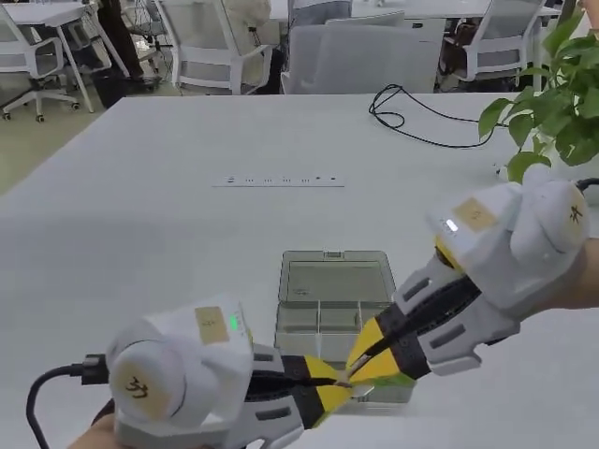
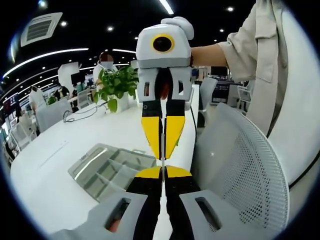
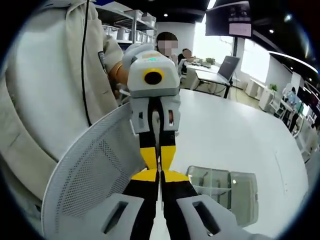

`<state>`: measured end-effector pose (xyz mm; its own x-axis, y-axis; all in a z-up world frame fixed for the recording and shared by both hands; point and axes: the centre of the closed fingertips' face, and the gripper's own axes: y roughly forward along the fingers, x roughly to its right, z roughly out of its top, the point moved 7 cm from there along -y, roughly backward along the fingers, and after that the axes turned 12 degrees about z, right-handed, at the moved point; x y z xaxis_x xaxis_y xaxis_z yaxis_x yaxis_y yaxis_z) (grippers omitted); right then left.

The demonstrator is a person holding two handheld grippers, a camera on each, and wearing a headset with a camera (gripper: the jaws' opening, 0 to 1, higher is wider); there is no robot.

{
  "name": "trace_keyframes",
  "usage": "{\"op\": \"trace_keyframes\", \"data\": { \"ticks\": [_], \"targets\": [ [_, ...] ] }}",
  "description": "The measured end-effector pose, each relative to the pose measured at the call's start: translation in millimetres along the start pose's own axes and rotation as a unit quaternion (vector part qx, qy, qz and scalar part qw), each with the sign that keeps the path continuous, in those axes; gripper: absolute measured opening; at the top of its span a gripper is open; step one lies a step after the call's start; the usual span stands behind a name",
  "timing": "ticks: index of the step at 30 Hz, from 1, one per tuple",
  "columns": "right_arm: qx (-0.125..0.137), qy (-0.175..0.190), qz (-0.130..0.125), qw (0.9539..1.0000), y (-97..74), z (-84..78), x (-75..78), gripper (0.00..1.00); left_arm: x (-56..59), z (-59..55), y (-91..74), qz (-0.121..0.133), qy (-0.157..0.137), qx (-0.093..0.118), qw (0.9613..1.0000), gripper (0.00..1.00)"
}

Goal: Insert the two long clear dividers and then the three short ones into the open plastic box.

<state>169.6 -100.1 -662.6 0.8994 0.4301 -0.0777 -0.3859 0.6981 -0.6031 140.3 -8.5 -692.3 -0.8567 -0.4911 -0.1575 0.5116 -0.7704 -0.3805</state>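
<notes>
On the white table (image 1: 140, 234) we see the open plastic box (image 1: 283, 327), its lid laid back on the far side and compartments showing inside. Over its near rim the left gripper (image 1: 339, 391) and the right gripper (image 1: 361, 363) meet nose to nose with their yellow fingertips (image 2: 172, 132) almost touching, so the box lies just beneath and behind them. Each pair of jaws is pressed together, and we cannot tell whether anything thin and clear is pinched between them.
</notes>
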Motion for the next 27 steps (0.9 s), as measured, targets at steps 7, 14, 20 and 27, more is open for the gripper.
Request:
{"op": "trace_keyframes", "data": {
  "ticks": [7,14,20,27],
  "targets": [
    [-0.003,-0.006,0.002,1.0,-0.5,1.4,0.1,0.02,1.9,2.0,-0.6,-0.002,0.0,0.009,1.0,0.0],
    [-0.025,-0.006,-0.011,0.9996,-2.4,1.3,5.6,0.02,-1.9,-0.3,0.9,0.019,-0.014,0.009,0.9997,0.06],
    [-0.047,0.001,-0.027,0.9985,-7.1,-0.1,11.4,0.02,-4.0,-5.3,-0.4,0.038,-0.029,0.013,0.9988,0.22],
    [-0.1,0.037,-0.054,0.9928,-14.9,-9.8,22.9,0.02,-10.6,-10.7,-3.9,0.067,-0.062,0.024,0.9955,0.32]
  ]
}}
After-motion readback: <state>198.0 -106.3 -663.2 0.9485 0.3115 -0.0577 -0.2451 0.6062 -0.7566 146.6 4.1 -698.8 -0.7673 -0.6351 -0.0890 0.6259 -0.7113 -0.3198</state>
